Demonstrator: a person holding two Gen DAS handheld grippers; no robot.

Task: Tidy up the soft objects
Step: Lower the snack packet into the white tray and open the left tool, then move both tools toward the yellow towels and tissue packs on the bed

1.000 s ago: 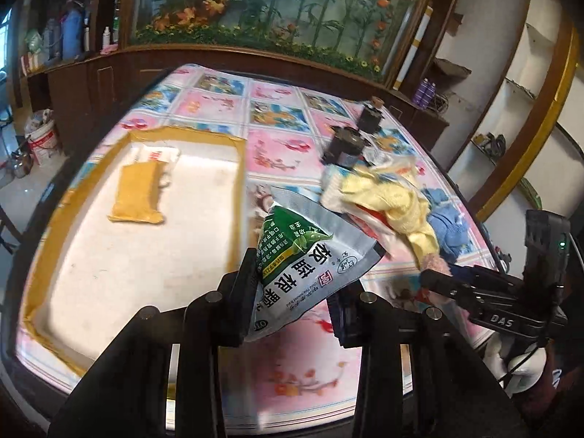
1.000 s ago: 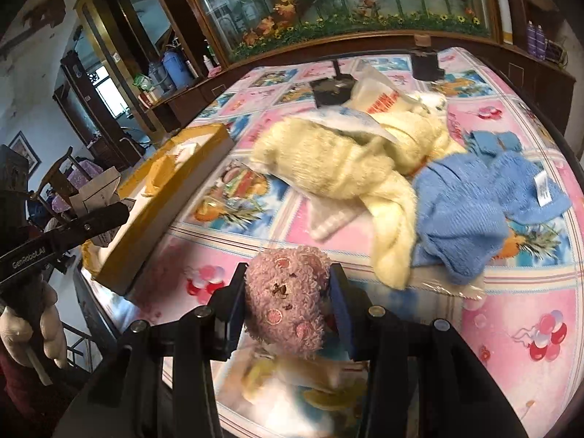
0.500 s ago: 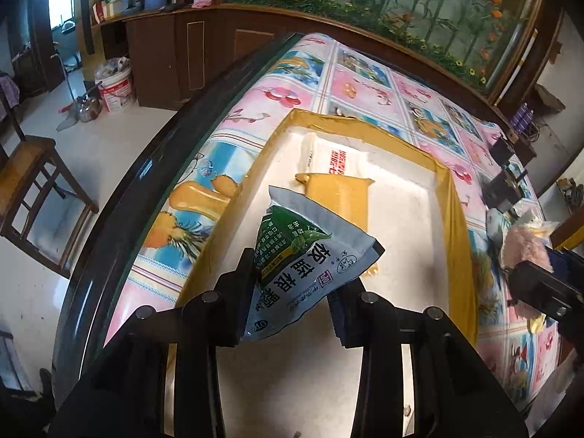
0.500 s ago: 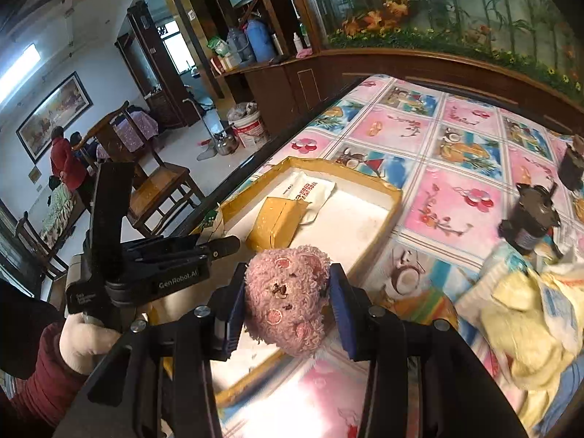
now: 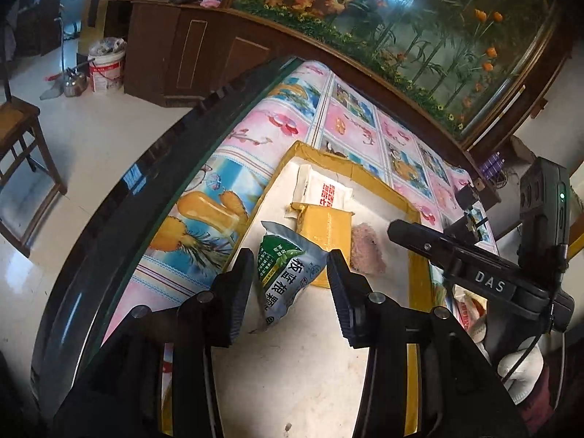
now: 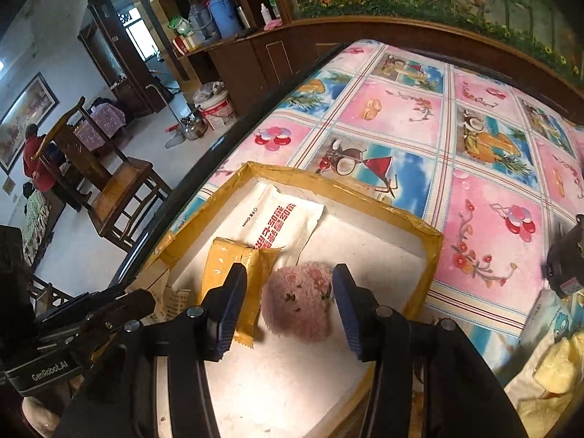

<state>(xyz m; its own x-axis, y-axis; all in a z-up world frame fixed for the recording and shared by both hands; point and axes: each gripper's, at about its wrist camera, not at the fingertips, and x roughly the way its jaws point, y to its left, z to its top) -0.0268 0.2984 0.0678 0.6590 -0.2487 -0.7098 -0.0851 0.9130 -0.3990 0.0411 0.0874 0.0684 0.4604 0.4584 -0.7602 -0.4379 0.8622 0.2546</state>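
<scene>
Everything is placed against the shallow white foam tray with yellow-taped rim (image 5: 414, 273), which lies on the table's pink-and-blue fruit-print cloth (image 5: 255, 135), near the table's dark rounded edge.

Over the tray's left part, the left gripper (image 5: 290, 284) points down into it. Its jaws are opening, and the green-and-grey foil snack packet with Chinese lettering (image 5: 286, 273) stands between them on the tray floor — the black pads stand clear of both its sides, so it is released rather than gripped. Just beyond the packet, toward the tray's far rim, lies a flat yellow padded parcel (image 5: 326, 224), and past that, in the far corner, a white plastic pouch with red print (image 5: 321, 189) (partly under the parcel's edge).

To the right of the parcel, still inside the tray, sits the fuzzy pink plush ball (image 6: 299, 301). The right gripper (image 6: 290, 303) hangs over it with its jaws opening; the ball rests on the white floor between the blue-faced pads, with a gap showing on each side, so it too is let go. In the right wrist view the ball touches the parcel's near end.

Right of the tray, outside its rim, a pale yellow fluffy towel (image 6: 551, 376) lies on the cloth, and a hand in a white glove (image 5: 518, 372) grips the right tool's handle.
</scene>
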